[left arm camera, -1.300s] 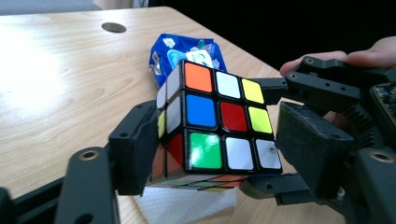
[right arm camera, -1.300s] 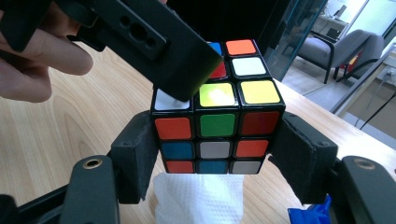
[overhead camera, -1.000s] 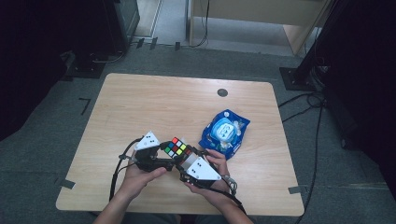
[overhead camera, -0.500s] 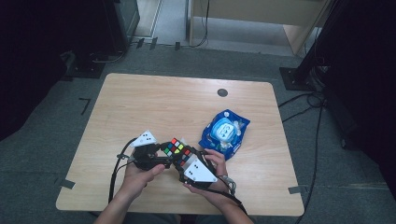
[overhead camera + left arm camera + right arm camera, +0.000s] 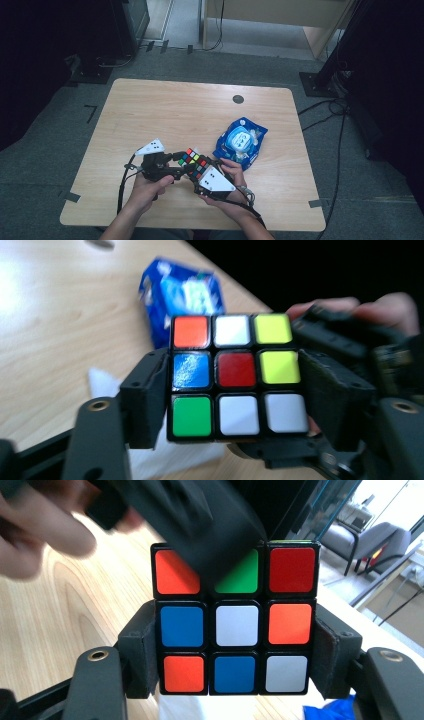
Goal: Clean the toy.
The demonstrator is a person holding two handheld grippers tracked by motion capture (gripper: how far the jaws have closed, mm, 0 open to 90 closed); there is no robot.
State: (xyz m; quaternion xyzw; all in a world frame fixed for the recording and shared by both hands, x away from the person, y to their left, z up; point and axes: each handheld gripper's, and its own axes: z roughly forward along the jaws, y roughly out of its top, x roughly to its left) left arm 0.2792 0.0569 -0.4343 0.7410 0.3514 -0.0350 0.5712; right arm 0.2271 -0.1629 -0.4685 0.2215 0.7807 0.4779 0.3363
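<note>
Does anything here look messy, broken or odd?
Nothing looks broken or spilled. The puzzle cube is scrambled, its colours mixed on every face, held between both grippers. The blue packet lies slightly askew on the table.

The cube (image 5: 235,617) has its top middle square partly hidden in the right gripper view by a dark, blurred jaw of the left gripper (image 5: 200,515); the blue pack (image 5: 182,297) is blurred and half behind the cube in the left gripper view — its print unreadable; a white sheet (image 5: 107,385) shows in slivers.
</note>
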